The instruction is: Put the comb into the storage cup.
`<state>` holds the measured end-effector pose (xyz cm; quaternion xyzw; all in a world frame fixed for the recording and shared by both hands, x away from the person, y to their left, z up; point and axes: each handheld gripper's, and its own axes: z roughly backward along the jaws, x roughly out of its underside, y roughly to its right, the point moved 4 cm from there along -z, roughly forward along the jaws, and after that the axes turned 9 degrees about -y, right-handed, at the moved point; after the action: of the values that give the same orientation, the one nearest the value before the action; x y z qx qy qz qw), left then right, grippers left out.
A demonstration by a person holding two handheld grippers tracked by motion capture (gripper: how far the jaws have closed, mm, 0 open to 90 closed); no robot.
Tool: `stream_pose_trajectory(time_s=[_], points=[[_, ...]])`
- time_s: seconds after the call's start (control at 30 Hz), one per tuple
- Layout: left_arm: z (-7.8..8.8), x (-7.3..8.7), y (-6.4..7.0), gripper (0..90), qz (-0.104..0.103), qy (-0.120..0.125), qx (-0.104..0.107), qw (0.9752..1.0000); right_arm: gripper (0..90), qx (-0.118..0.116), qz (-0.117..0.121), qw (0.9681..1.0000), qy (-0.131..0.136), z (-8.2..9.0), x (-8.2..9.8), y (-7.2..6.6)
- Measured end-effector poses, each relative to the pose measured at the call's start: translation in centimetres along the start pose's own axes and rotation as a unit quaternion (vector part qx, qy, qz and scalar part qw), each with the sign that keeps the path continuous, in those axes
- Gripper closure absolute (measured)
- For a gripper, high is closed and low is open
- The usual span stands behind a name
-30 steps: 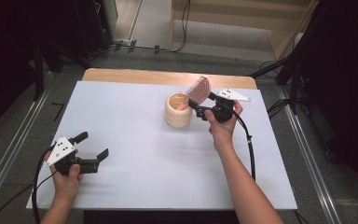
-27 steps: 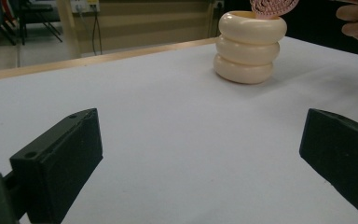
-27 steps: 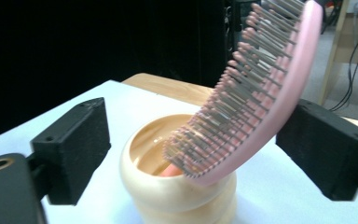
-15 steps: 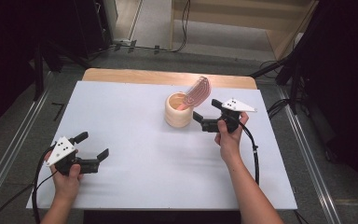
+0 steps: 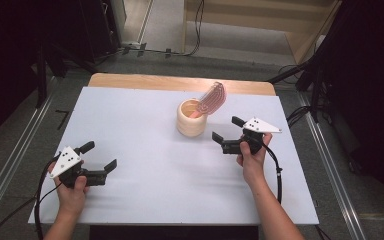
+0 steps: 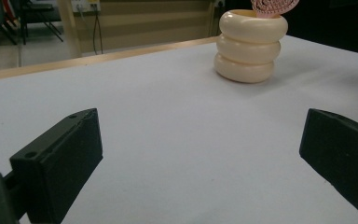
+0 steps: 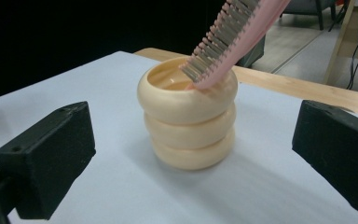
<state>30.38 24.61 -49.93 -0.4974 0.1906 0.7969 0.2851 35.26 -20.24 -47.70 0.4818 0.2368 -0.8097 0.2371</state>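
Note:
A cream holder (image 5: 191,120) shaped like three stacked rings stands on the white table (image 5: 145,130), right of centre toward the back. A pink hairbrush (image 5: 211,100) leans in it, handle down, bristled head up and to the right. My right gripper (image 5: 226,130) hovers just right of the holder, open and empty, jaws aimed at it. In the right gripper view the holder (image 7: 187,114) and brush (image 7: 233,37) sit between the wide jaws. My left gripper (image 5: 99,156) rests open at the front left, empty. The holder (image 6: 251,46) appears far off in the left gripper view.
A wooden strip (image 5: 180,82) runs along the table's far edge. Cables (image 5: 279,175) trail from both grippers toward the front. Metal rails (image 5: 10,165) flank the table on both sides. Dark equipment stands beyond it.
My right gripper has drawn back from the holder toward the right and front, jaws open. The brush stays leaning in the holder. The left gripper has not moved.

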Motion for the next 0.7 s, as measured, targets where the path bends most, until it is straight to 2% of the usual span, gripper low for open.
stream_pose_trajectory(time_s=[0.1,0.3,0.7], points=[[0.0,0.0,0.0,0.0,0.001,-0.001,0.0,1.0,0.0,0.003,0.004,1.0,-0.002,0.4,0.8,0.1],[0.0,0.0,0.0,0.0,0.0,-0.001,0.0,1.0,0.0,0.004,-0.003,1.0,-0.006,1.3,2.2,0.4],[0.0,0.0,0.0,0.0,0.0,0.0,0.0,1.0,0.0,0.012,0.001,0.9999,-0.011,2.9,4.1,0.7]])
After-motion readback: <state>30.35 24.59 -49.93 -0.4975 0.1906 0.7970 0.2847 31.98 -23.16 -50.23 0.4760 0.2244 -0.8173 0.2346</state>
